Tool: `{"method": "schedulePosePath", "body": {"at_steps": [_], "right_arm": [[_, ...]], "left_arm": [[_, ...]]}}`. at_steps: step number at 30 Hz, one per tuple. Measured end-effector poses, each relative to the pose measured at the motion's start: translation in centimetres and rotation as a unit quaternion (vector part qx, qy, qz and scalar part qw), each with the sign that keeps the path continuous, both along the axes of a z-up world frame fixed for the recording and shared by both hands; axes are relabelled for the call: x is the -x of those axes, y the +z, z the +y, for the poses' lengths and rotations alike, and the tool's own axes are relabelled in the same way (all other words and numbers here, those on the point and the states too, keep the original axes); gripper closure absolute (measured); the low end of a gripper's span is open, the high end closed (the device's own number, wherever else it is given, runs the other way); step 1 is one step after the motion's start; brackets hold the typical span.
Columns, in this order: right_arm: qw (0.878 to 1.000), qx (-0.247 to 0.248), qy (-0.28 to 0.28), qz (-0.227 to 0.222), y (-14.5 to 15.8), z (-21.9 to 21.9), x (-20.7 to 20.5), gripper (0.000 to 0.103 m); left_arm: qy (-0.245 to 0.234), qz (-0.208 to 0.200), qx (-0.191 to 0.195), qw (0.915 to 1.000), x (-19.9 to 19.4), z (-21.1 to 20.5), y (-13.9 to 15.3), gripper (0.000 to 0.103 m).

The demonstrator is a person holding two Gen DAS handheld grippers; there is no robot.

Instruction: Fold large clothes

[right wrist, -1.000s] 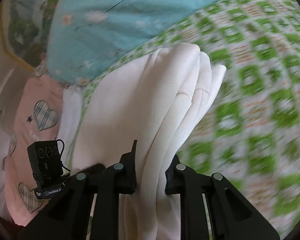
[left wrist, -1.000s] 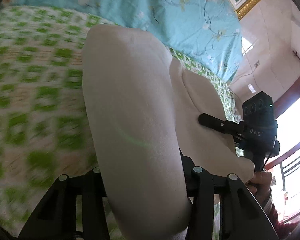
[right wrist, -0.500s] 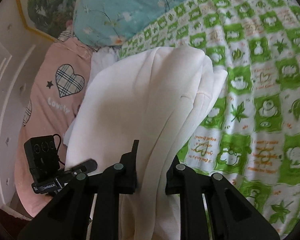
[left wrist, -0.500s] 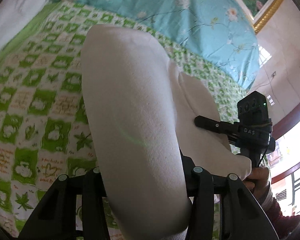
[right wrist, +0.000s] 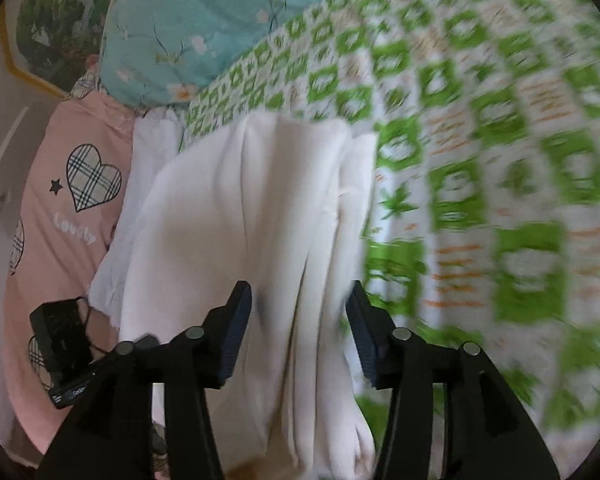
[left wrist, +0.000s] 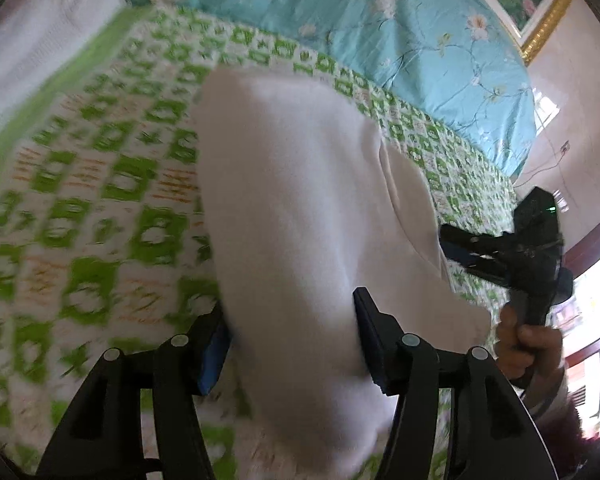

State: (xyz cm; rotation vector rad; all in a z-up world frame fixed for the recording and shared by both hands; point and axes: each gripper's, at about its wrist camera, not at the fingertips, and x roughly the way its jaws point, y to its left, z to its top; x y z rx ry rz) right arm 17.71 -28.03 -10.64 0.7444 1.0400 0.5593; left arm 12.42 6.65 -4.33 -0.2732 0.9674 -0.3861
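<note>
A folded cream-white garment (left wrist: 300, 208) lies in a thick bundle over the green-and-white patterned bedsheet (left wrist: 100, 200). In the left wrist view my left gripper (left wrist: 292, 320) has its jaws spread wide, with the bundle between them. In the right wrist view the garment (right wrist: 260, 208) hangs in layered folds between the spread jaws of my right gripper (right wrist: 298, 304). The right gripper also shows in the left wrist view (left wrist: 460, 246), at the garment's right edge. The left gripper's body shows in the right wrist view (right wrist: 60, 340), at the lower left.
A turquoise floral quilt (left wrist: 380, 32) lies along the far side of the bed. A pink pillow with plaid hearts (right wrist: 68, 208) and a white cloth (right wrist: 152, 152) lie left of the garment. A white blanket (left wrist: 28, 40) lies at the far left. A wall and window stand to the right.
Both grippers have opened their jaws from a tight grip on the garment. The garment has dropped lower toward the bedsheet. Both views are blurred by motion.
</note>
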Motion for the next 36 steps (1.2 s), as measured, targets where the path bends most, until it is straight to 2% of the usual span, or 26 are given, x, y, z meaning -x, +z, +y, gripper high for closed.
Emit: {"method": "schedulePosePath", "body": {"at_steps": [3,6,9,12,17,18,20,22,23,24,25,27,31,33,35,36], "right_arm": [[1.000,0.005,-0.014,-0.019,1.9,-1.5,2.8,0.052],[1.000,-0.005,0.008,-0.028,2.9,-1.1,5.4,0.052],[1.000,-0.003,0.023,-0.010,2.0,-0.1,7.0,0.050],[1.000,-0.002,0.023,0.009,0.6,0.7,7.2,0.049],[1.000,-0.004,0.027,0.015,0.0,1.7,6.3,0.049],[1.000,-0.003,0.029,0.012,0.1,1.8,6.2,0.049],[0.999,0.005,0.032,0.010,0.1,2.3,5.7,0.049],[0.999,0.008,0.034,0.011,0.0,2.7,5.2,0.049],[0.999,0.010,0.035,0.011,0.0,2.9,5.0,0.063],[0.999,0.017,0.038,0.008,0.0,3.1,4.8,0.082],[0.999,0.026,0.041,0.005,0.2,3.2,4.6,0.083],[0.998,0.032,0.042,-0.016,1.5,3.0,4.6,0.087],[0.998,0.034,0.013,-0.059,4.1,0.8,5.0,0.089],[0.998,0.045,0.013,-0.042,3.1,0.2,4.7,0.089],[0.998,0.055,0.018,-0.008,0.8,0.6,4.2,0.087],[0.999,0.046,0.021,0.007,-0.4,0.7,4.2,0.080]], "left_arm": [[0.002,-0.032,-0.017,0.9994,3.7,0.9,1.7,0.047],[-0.004,-0.051,-0.043,0.9977,6.9,0.9,2.3,0.047],[-0.024,-0.059,-0.069,0.9956,9.0,-0.1,1.8,0.047],[-0.032,-0.059,-0.111,0.9915,9.5,-1.9,0.5,0.047],[-0.015,-0.085,-0.193,0.9774,8.2,-3.5,-0.9,0.048],[-0.007,-0.091,-0.217,0.9720,7.9,-3.7,-1.1,0.048],[-0.005,-0.109,-0.241,0.9644,8.1,-4.1,-1.3,0.049],[-0.014,-0.126,-0.260,0.9573,8.5,-4.7,-1.4,0.059],[-0.029,-0.140,-0.276,0.9505,8.9,-5.3,-1.5,0.069],[-0.036,-0.148,-0.286,0.9461,9.0,-5.6,-1.6,0.072],[-0.042,-0.159,-0.302,0.9390,9.2,-6.1,-1.7,0.075],[-0.050,-0.168,-0.315,0.9326,9.3,-6.5,-1.6,0.080],[-0.065,-0.167,-0.332,0.9260,9.1,-7.2,-2.1,0.087],[-0.072,-0.164,-0.338,0.9237,9.0,-7.7,-2.7,0.087],[-0.072,-0.161,-0.333,0.9260,8.9,-7.6,-2.8,0.086],[-0.073,-0.156,-0.322,0.9310,8.9,-7.2,-2.6,0.086]]}}
